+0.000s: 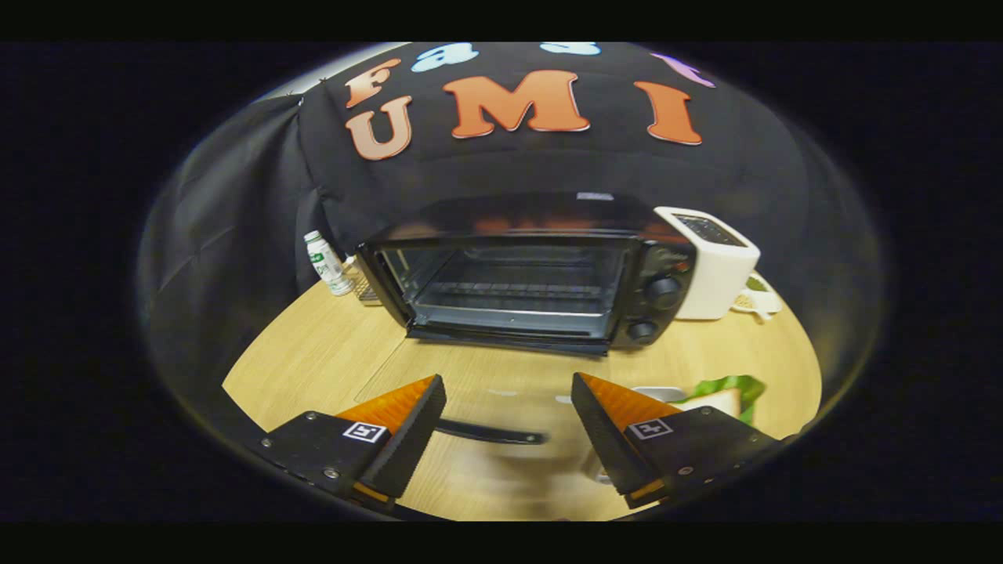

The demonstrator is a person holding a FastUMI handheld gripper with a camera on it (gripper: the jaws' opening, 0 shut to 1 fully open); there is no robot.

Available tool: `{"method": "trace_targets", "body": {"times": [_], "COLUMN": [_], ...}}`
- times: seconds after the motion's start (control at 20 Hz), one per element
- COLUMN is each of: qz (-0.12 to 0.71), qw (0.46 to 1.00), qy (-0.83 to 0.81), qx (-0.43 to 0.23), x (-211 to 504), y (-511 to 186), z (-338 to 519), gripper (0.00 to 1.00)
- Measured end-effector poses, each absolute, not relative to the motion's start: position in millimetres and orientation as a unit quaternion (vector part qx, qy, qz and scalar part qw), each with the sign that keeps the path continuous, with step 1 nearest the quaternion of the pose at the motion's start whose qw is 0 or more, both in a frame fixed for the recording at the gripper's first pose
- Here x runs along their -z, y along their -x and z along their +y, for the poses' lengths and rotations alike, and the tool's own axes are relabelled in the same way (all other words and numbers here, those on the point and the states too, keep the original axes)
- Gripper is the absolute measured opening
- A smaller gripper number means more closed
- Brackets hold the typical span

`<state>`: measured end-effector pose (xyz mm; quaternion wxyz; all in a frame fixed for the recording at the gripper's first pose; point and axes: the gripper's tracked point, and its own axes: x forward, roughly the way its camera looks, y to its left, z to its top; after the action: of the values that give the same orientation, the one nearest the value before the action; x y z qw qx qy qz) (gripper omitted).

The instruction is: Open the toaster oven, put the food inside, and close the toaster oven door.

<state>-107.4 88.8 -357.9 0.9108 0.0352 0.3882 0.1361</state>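
A light wooden table spreads under the scene, backed by the booth's black cloth wall. At its far side stands the black toaster oven, its glass door swung fully down and lying flat toward the camera, the dark handle of that door showing between the fingers. The open cavity reveals a wire rack inside, and two round knobs sit one above the other on the oven's right-hand panel. Just beside the oven on that side, touching or nearly so, stands a white pop-up toaster, with a small white dish of something greenish just behind it. To the oven's left, near the cloth, a small white bottle with a green cap stands upright. The gripper hangs over the near part of the table with its fingers spread wide apart and nothing between them but the door's handle below; neither finger presses on anything. The food, a sandwich of white bread with green lettuce poking out, lies on the table just beyond the right finger, well apart from the oven and partly hidden by that finger
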Motion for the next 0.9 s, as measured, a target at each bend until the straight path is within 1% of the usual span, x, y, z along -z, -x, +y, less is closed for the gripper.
{"method": "trace_targets", "body": {"times": [0.25, 0.5, 0.9], "qz": [0.385, 0.416, 0.491], "qw": [0.919, 0.908, 0.866], "qy": [-0.034, -0.018, -0.086], "qx": [-0.076, -0.039, -0.044], "x": [332, 347, 403], "y": [105, 113, 128], "z": [2, -62, -89], "gripper": [0.98, 0.98, 0.98]}}
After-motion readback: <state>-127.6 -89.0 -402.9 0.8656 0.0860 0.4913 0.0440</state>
